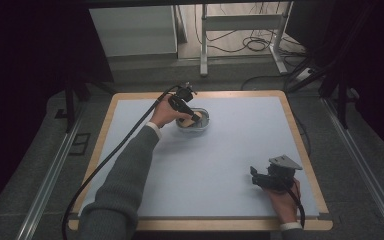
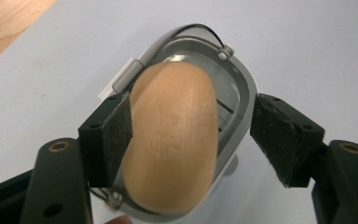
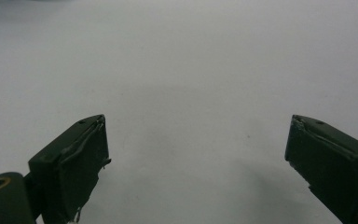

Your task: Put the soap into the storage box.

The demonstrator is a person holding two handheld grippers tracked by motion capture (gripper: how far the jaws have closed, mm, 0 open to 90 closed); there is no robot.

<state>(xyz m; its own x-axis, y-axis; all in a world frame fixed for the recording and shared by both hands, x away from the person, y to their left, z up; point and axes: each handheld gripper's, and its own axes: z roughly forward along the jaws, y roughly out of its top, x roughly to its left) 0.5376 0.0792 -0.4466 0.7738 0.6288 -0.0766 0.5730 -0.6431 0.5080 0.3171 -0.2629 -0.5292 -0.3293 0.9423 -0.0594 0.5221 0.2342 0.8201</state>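
Object: bread roll [image 2: 172, 140], tan, smooth, oblong, with a faint floury sheen.
Pose: lying lengthwise in the container, its rounded ends reaching close to both short ends.
Container: small oval metal tin [image 2: 242, 88] with a wire bail and clip on its rim.
Location: far-left part of the blue mat, roll [image 1: 186, 121] inside tin [image 1: 203, 123].

A table [image 1: 300, 130] with a pale blue top and a light wood rim fills the middle; grey carpet [image 1: 350, 165] lies all round it; metal rails [image 1: 47, 175] run along the floor at 9 and 3 o'clock; at 12 o'clock stands a white desk frame [image 1: 242, 22] with black cables [image 1: 252, 45] looped beneath it; a pale cabinet [image 1: 132, 30] sits at 11 o'clock; dark curtains [image 1: 25, 55] close both sides; the light is dim and even.
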